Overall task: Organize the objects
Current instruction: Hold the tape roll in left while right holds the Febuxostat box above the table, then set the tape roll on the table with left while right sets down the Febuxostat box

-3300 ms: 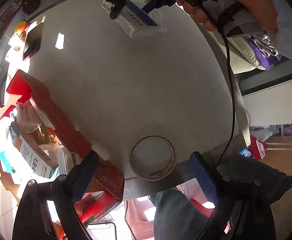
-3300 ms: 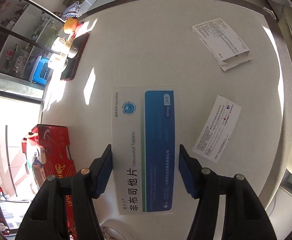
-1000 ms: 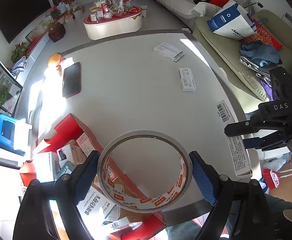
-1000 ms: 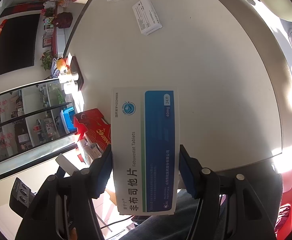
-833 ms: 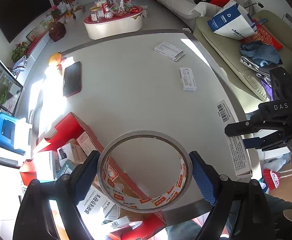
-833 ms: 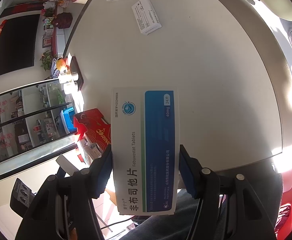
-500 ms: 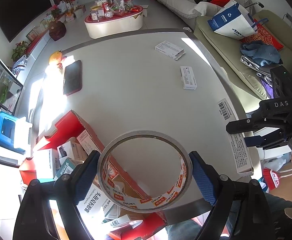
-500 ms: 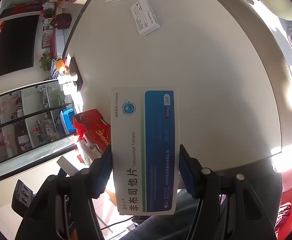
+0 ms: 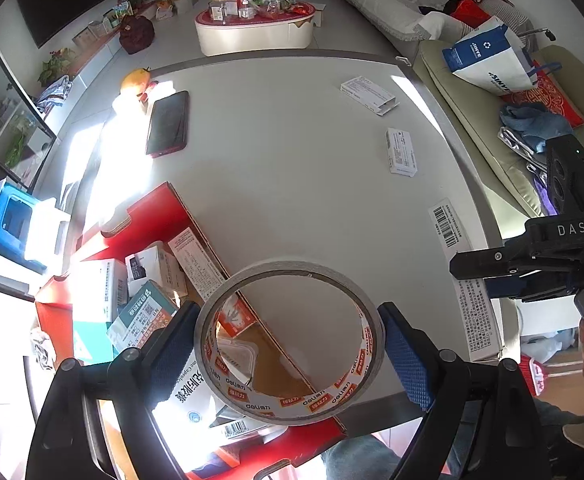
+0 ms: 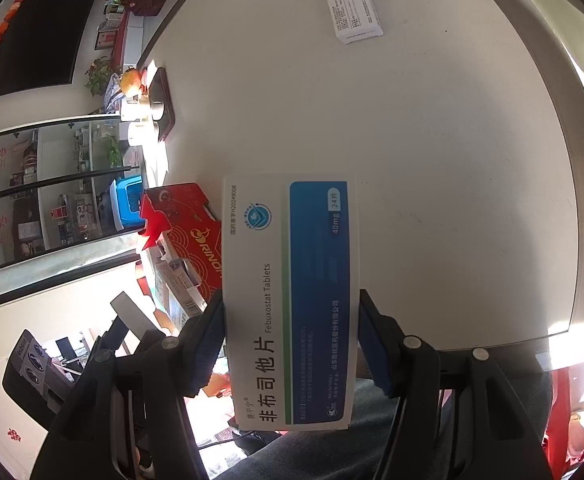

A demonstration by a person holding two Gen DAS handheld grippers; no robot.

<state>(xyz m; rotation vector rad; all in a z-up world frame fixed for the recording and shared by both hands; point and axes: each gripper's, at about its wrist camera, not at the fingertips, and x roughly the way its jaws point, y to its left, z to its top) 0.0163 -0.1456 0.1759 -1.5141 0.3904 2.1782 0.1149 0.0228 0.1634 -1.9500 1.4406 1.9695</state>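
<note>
My left gripper (image 9: 287, 344) is shut on a roll of tape (image 9: 292, 410), its blue pads pressing the roll's two sides. The roll hangs over the near wall of an open red box (image 9: 147, 220) that holds several medicine boxes. My right gripper (image 10: 289, 328) is shut on a white and blue tablet box (image 10: 292, 280), held flat above the white table's (image 10: 412, 140) near edge. The red box (image 10: 195, 240) lies to its left. In the left wrist view the right gripper (image 9: 532, 272) grips this tablet box (image 9: 468, 280) at the table's right edge.
Two white medicine boxes (image 9: 368, 94) (image 9: 400, 152) lie at the table's far right. A dark phone (image 9: 167, 123) and an orange fruit (image 9: 135, 78) sit at its far left. A sofa (image 9: 492, 132) with bags stands beyond the right edge. A person's leg shows below the table.
The tape roll lay on the table at first; now it is lifted in my left gripper over the red box. My right gripper has carried the tablet box toward the red box, rolling slightly.
</note>
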